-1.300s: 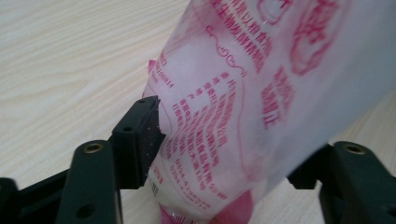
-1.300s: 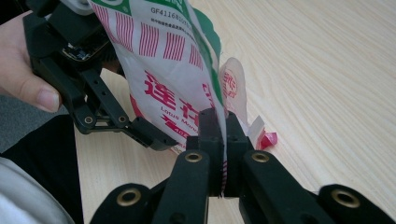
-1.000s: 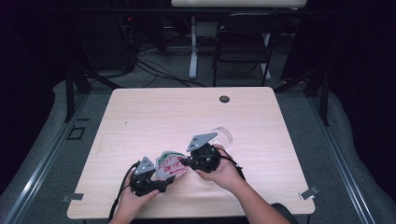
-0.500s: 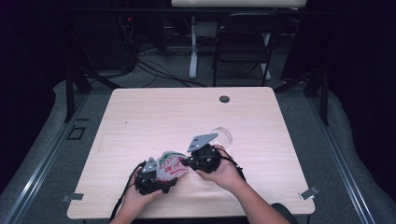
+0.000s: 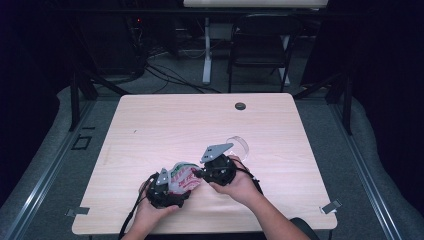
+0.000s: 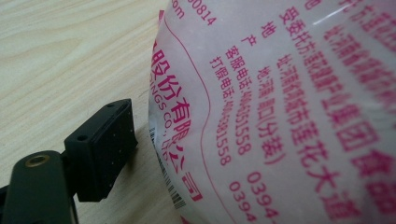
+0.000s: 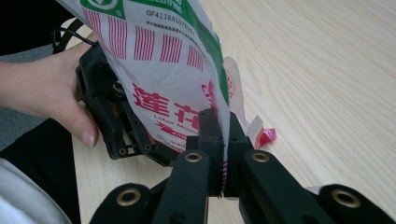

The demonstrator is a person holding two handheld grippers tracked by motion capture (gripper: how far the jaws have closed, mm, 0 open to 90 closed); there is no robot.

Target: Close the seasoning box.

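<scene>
A person works at the near edge of a pale wooden table [image 5: 150,125], a gripper in each hand. Between the two grippers sits a plastic bag [image 5: 182,176] printed in red, white and green, with Chinese lettering on it, held up off the table near the front edge.

The right gripper [image 7: 223,140] has its jaws pinched together on the edge of the bag: in the right gripper view the two black pads meet with the thin film squeezed between them, and a crumpled bit of red and white plastic sticks out just beyond them. In the high view the right gripper [image 5: 218,167] sits to the right of the bag, its grey three-cornered plate on top, with the person's right hand [image 5: 240,182] wrapped around it.

The left gripper [image 5: 162,189] is just left of the bag, held in the left hand [image 5: 150,210]. Its jaws have just been opening and now stand as wide as they go; in the left gripper view one black pad [image 6: 105,147] stands clear of the bag [image 6: 280,112], with a gap of bare table showing between pad and film. The other pad is hidden behind the bag, so I cannot tell whether it touches.

A clear round lid [image 5: 239,145] lies on the table just behind the right gripper. A small dark round disc [image 5: 240,106] sits near the far edge of the table.
</scene>
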